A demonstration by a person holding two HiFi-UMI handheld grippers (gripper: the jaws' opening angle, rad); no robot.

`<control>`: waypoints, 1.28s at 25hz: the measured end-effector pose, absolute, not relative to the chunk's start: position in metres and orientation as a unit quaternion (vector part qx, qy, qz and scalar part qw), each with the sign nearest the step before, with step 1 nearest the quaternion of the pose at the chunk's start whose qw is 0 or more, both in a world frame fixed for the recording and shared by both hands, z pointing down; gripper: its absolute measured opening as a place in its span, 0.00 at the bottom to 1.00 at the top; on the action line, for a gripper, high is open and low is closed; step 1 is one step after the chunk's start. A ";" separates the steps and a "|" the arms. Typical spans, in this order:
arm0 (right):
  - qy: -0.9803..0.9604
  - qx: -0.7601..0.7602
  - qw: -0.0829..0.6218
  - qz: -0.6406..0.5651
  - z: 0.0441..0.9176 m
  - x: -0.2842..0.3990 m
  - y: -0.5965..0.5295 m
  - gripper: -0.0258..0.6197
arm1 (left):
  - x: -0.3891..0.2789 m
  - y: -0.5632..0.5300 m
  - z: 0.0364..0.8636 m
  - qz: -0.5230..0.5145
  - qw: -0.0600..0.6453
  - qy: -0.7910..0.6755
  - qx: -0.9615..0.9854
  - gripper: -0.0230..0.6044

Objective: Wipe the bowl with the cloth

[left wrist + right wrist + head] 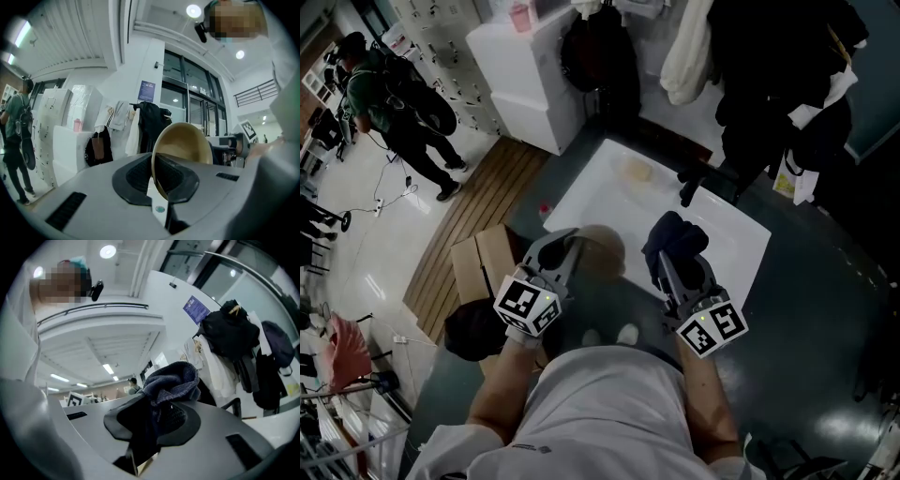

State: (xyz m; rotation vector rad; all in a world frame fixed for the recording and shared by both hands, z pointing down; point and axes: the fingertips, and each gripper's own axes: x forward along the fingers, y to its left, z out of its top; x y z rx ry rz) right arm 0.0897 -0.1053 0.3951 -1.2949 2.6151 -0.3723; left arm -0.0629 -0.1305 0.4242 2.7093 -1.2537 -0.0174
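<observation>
A tan bowl (183,145) stands on edge in my left gripper (157,176), whose jaws are shut on its rim. From the head view the bowl (598,251) shows just beyond the left gripper (567,255), held above the near edge of the white table (731,234). My right gripper (157,420) is shut on a bunched dark blue cloth (172,380). That cloth (673,236) sits at the tip of the right gripper (667,267), a short way right of the bowl and apart from it. Both grippers point upward.
A black object (705,178) and a pale smear (636,171) sit on the table's far part. Dark coats and bags (769,66) hang behind it. A cardboard box (483,262) and a wooden pallet (478,216) lie at the left; a person (389,103) stands beyond.
</observation>
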 end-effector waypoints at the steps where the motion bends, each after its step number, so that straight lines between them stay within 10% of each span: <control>1: 0.882 -0.453 0.078 -0.102 0.397 0.091 -0.106 0.18 | -0.062 -0.130 0.423 -0.002 0.072 -0.420 0.905 0.07; 32: 0.844 -0.535 -0.035 0.001 0.416 0.097 -0.118 0.17 | -0.063 -0.136 0.428 0.021 0.051 -0.430 0.901 0.07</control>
